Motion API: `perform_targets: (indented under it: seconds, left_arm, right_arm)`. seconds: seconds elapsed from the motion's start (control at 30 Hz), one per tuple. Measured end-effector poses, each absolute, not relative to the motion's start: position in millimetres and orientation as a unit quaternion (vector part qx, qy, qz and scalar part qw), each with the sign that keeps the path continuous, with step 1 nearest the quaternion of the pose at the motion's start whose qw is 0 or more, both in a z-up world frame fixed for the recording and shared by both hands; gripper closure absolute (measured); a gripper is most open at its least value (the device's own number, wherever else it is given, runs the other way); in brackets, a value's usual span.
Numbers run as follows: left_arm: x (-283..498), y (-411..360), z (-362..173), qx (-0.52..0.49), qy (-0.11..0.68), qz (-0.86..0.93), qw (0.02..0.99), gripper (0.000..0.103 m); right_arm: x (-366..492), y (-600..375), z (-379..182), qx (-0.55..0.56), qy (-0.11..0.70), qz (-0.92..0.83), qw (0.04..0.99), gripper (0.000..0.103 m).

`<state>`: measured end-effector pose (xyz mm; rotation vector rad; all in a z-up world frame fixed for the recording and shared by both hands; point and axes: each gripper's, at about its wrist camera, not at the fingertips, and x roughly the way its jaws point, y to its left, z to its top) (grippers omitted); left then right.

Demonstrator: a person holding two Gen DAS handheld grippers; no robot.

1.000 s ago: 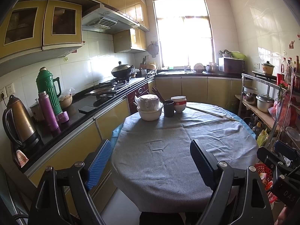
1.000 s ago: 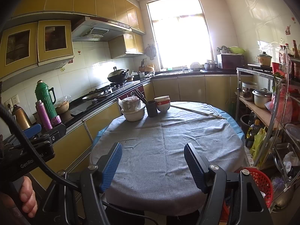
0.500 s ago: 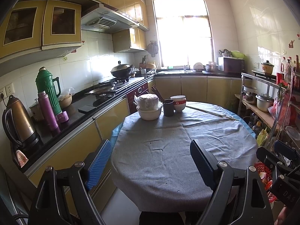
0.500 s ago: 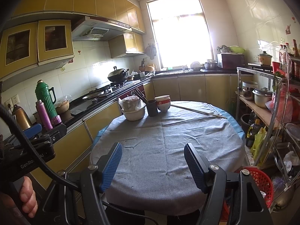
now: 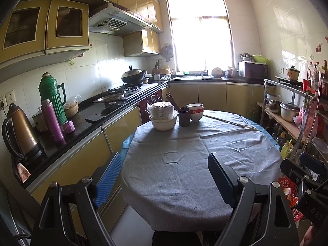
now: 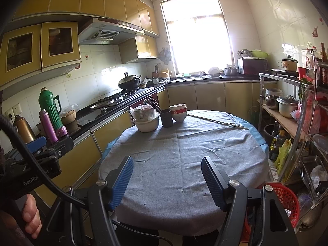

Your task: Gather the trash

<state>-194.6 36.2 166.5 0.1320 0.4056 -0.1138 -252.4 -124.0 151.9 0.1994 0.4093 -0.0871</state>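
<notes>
While both tools hang at the near edge of the round surface (image 5: 184,164), the left hand-held gripper (image 5: 164,182) shows its jaws spread wide with nothing between them, blue pad at 8 o'clock and dark pad at 4 o'clock of the left wrist view. Over on the right wrist view, the right hand-held gripper (image 6: 167,179) is just as wide apart and just as empty, both blue pads framing bare grey cloth (image 6: 184,153).

Trash? No clear piece of it shows on the cloth; only small dark specks (image 6: 182,190) dot the fabric near the right tool, too small to tell what they are. A red basket (image 6: 285,198) sits low at 4 o'clock of the right view, beside the surface, under the metal shelf rack (image 6: 295,123).

Far side of the surface, at 12 o'clock from the grippers: a white bowl with a wrapped container (image 5: 163,114) stacked in it, a dark cup (image 5: 184,116) holding chopsticks just beside it, and stacked red-and-white bowls (image 5: 195,111) touching or nearly touching the cup. A long thin stick (image 5: 231,122) lies toward 1 o'clock.

Along the counter at 9 o'clock stand a green thermos (image 5: 52,98), a purple flask (image 5: 50,121) and a bronze kettle (image 5: 19,131). A bare hand (image 6: 30,215) grips the left tool's handle at 8 o'clock of the right view.
</notes>
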Motion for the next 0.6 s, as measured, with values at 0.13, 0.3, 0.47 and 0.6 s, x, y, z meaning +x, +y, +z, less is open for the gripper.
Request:
perform_targets:
  seconds: [0.13,0.3,0.47,0.6]
  left_arm:
    - [-193,35,166,0.066,0.202,-0.054,0.976,0.017]
    - [-184,36,160,0.067,0.214,-0.044,0.974,0.017]
    - [-170,38,151,0.062,0.226,-0.036,0.972,0.017]
    - [-140,34,127,0.060,0.265,-0.034,0.962,0.017]
  right_arm:
    - [-246,-123,152,0.094,0.203,-0.040,0.974,0.031]
    - [-234,-127,149,0.099,0.207,-0.037,0.973,0.031]
    - [-215,-137,146,0.098,0.210,-0.036,0.972,0.031]
    - [-189,-154,135,0.109,0.217,-0.038,0.969,0.031]
